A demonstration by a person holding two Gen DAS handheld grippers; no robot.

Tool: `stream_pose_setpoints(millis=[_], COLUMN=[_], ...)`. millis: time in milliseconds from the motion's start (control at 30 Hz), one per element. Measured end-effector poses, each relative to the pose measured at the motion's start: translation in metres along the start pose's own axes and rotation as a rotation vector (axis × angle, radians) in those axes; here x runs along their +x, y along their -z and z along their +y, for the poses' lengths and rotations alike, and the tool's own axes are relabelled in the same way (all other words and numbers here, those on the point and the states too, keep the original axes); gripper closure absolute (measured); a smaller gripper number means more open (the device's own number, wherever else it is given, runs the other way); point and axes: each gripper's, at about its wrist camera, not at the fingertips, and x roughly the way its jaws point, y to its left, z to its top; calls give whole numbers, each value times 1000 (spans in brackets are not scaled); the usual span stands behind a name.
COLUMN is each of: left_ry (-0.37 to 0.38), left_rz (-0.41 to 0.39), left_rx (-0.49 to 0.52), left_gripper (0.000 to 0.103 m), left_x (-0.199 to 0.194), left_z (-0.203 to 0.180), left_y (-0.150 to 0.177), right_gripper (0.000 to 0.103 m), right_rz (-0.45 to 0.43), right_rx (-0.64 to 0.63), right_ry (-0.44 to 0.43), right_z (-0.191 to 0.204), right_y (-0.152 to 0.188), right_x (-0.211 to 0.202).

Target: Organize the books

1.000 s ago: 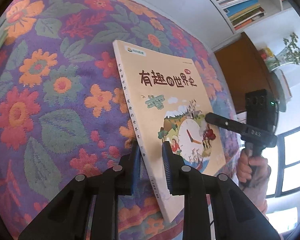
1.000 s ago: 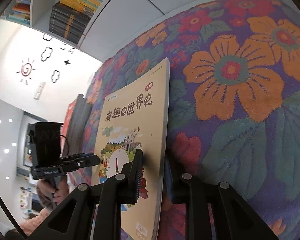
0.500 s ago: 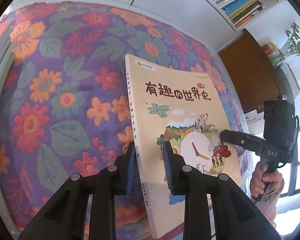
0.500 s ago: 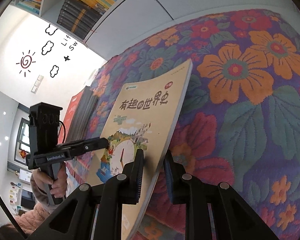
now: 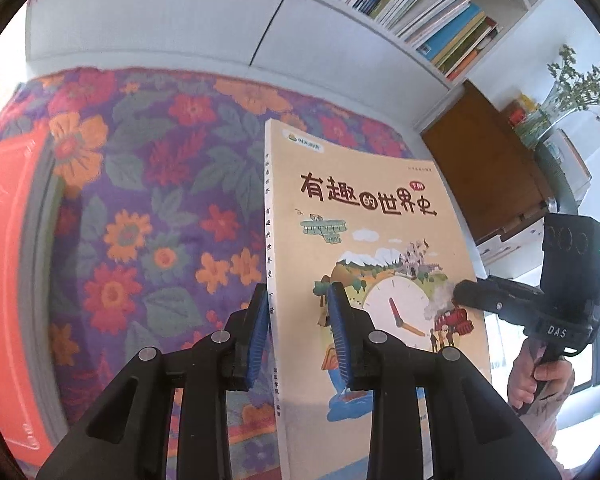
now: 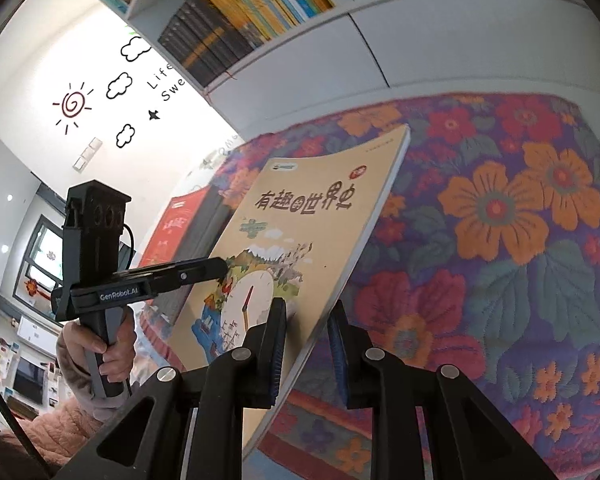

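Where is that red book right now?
The red book sits at the far left of the left wrist view, on the flowered cloth, left of the tan book both grippers hold.

White bookshelf (image 5: pixel 400 4) spans the top; floral quilted cover (image 5: pixel 148 208) fills centre; wooden cabinet (image 5: pixel 484 176) and vase of greenery (image 5: pixel 572 88) at right; sun-and-cloud wall decals (image 6: pixel 96 100) upper left, bright window (image 6: pixel 44 256) lower left.

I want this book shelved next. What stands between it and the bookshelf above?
Nothing visible. The book, gripped at both side edges by the left gripper and right gripper, is raised over the floral cloth, with open space toward the bookshelf.
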Motion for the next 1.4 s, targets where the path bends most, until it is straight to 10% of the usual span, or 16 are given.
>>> stream_pose_setpoints(millis=[1400], left_ry=[-54], left_rz=[-350], left_rx=[-142], left_gripper=[78], left_x=[-162], left_z=[111], left_y=[-4], right_gripper=[80], right_rz=[6], right_rx=[-229], right_ry=[-107], right_z=[149], right_y=[-62], right_x=[70])
